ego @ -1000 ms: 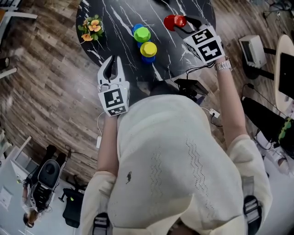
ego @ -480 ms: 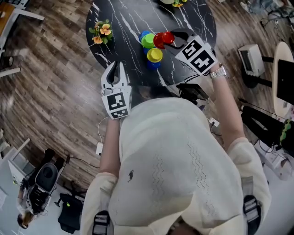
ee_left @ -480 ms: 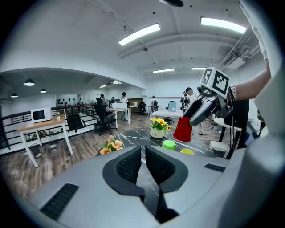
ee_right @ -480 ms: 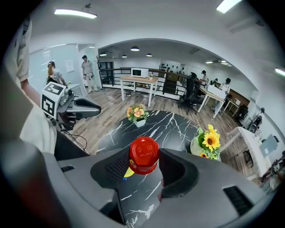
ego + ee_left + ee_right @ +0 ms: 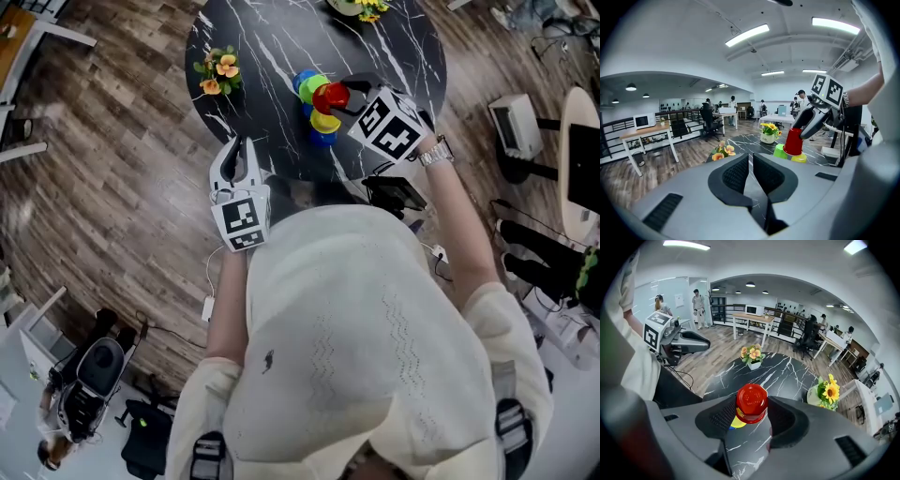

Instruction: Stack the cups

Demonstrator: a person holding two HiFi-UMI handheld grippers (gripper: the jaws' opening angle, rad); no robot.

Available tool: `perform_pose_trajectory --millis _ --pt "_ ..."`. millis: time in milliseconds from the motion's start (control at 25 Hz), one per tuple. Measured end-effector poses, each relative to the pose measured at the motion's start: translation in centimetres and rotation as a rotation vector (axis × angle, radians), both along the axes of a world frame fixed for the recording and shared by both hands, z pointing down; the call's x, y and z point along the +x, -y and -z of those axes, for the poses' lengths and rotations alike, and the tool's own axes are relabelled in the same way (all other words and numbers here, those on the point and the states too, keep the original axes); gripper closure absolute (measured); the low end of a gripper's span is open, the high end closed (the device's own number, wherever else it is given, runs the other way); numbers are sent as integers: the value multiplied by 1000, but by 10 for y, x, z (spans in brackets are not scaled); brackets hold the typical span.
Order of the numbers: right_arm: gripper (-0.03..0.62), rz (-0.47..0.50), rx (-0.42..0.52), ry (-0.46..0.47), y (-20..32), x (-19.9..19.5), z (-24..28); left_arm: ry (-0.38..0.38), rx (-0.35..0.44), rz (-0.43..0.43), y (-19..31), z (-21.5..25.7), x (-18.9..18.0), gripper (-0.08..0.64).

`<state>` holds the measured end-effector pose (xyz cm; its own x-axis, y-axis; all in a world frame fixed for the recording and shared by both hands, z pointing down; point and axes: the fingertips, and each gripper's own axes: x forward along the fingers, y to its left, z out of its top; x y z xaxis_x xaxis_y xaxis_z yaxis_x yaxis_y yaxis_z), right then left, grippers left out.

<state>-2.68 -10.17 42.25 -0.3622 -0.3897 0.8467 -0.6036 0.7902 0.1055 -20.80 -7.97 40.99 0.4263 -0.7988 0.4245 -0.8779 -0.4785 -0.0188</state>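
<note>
My right gripper (image 5: 341, 95) is shut on an upside-down red cup (image 5: 330, 97), holding it above the round black marble table (image 5: 272, 47). In the right gripper view the red cup (image 5: 751, 402) fills the gap between the pads, with a yellow cup (image 5: 735, 422) partly hidden below it. The yellow cup (image 5: 325, 122) sits upside down on a blue one (image 5: 323, 139). Beside them a green cup (image 5: 309, 85) sits on another blue cup (image 5: 300, 79). My left gripper (image 5: 236, 148) hovers at the table's near edge, shut and empty, its jaws (image 5: 751, 161) pointing toward the cups.
A small pot of orange and yellow flowers (image 5: 218, 68) stands on the table's left part. A sunflower pot (image 5: 825, 394) stands at its far side. Wooden floor surrounds the table, and a black bag with cables (image 5: 394, 192) lies by its near right edge.
My right gripper has carried the red cup leftward from the table's right side to just over the yellow and green cups. The left gripper has shifted slightly forward along the table edge.
</note>
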Motion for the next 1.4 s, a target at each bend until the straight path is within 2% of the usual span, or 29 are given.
perform_pose_trajectory --millis 280,440,640,840,1000,1160,1280,1320,1400 --pt "368 6 6 1 0 -4 -2 3 6 -16 6 2 -1 515" --pt "311 14 5 24 -1 -8 0 3 7 -27 8 2 0 515" --pt "242 -38 23 122 0 -4 18 5 9 -41 9 6 5 515" --pt "233 -104 94 239 0 12 52 -26 62 -51 15 35 18 515" --pt "280 -197 148 307 -4 39 69 -57 116 -55 22 68 37 515" --pt "400 -301 180 385 -14 72 72 -76 158 -70 17 89 59 515" --pt "555 -381 250 426 -21 96 76 -76 158 -70 9 89 72 522" --pt "583 -396 274 437 -24 102 78 -76 155 -67 6 88 75 525" --pt "583 -409 315 448 -29 111 82 -80 154 -59 -1 89 83 531"
